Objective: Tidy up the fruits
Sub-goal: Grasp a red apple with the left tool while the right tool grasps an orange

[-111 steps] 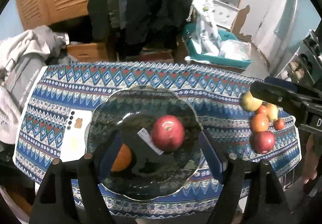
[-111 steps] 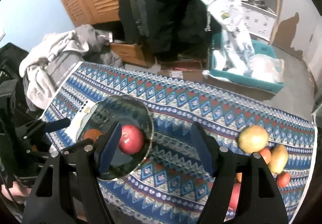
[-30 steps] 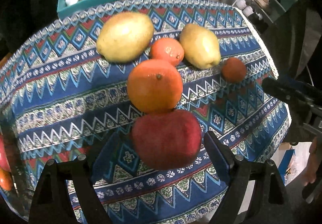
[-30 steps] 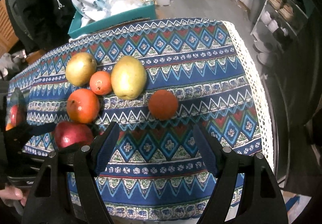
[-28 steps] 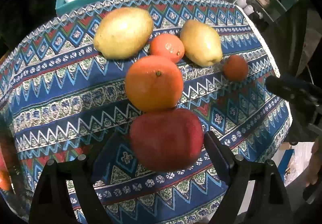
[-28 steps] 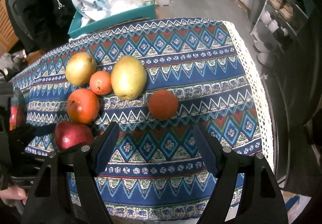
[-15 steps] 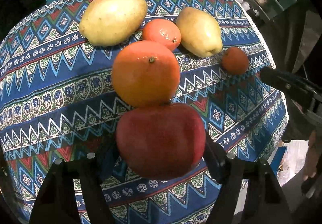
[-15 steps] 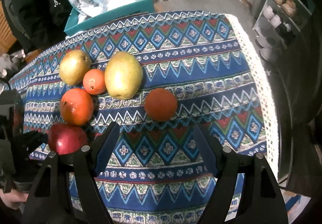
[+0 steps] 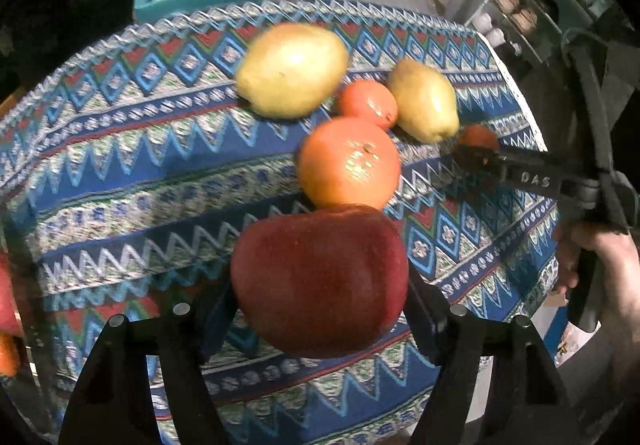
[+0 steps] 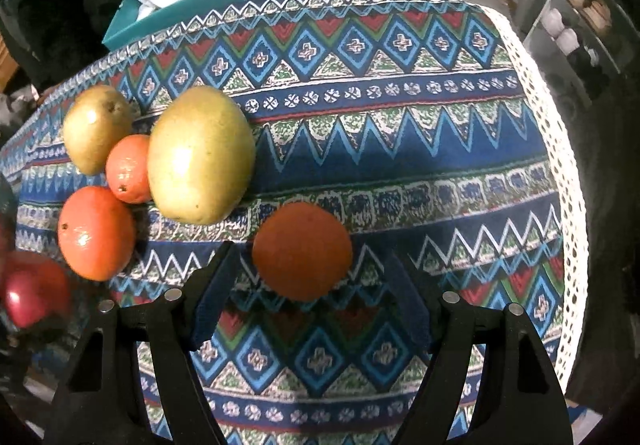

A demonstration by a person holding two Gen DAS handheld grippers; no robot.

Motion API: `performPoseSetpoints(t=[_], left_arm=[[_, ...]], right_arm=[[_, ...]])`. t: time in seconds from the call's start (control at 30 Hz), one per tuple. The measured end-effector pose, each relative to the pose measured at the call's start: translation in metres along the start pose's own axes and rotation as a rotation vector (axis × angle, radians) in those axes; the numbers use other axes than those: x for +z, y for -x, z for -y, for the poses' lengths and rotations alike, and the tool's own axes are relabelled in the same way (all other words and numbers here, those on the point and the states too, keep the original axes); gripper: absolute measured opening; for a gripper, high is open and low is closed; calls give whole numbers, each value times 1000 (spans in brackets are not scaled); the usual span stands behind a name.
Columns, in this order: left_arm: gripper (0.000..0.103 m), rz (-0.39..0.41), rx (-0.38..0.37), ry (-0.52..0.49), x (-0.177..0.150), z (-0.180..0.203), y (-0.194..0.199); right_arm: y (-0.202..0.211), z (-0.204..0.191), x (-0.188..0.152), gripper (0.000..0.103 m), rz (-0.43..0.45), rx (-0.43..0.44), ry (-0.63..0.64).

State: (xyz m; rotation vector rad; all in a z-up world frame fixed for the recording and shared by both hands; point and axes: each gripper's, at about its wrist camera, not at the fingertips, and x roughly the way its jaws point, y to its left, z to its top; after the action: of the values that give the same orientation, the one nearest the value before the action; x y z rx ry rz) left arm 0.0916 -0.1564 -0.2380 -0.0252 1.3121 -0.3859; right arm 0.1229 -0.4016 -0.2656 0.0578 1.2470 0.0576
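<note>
Left wrist: left claw (image 9: 320, 309) clamps red apple (image 9: 320, 281); right claw (image 10: 310, 301) gapes around dark orange (image 10: 302, 251).

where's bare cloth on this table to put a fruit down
Bare tablecloth spreads from the larger pear across to the lace edge, beyond the dark orange. The near strip under the right claw is free too. It is crowded at the left, where pears and oranges bunch together.

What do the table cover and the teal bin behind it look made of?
Table cover: looks like woven or printed cloth, matte, with a white openwork lace edge draping off the table. Teal bin: probably rigid plastic, smooth with straight thin walls and a slight sheen; blur leaves it uncertain.
</note>
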Motion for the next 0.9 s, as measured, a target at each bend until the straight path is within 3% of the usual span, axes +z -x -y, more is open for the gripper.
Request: performPoseSetpoints(t=[0.07,0.23,0.57,0.9], left_arm=[[76,14,14,5,3,-6,2],[76,26,24,31,7,-18,3],[76,42,46,28,5,-22,7],[76,95,49,11,7,-18,34]], right_arm=[[-5,-1,1,72,-6,-12,6],[-7,-3,5,48,11,-14,15],[7,-10,-1,46,28,-40,13],[56,-29,-2,45,135,-1,20]])
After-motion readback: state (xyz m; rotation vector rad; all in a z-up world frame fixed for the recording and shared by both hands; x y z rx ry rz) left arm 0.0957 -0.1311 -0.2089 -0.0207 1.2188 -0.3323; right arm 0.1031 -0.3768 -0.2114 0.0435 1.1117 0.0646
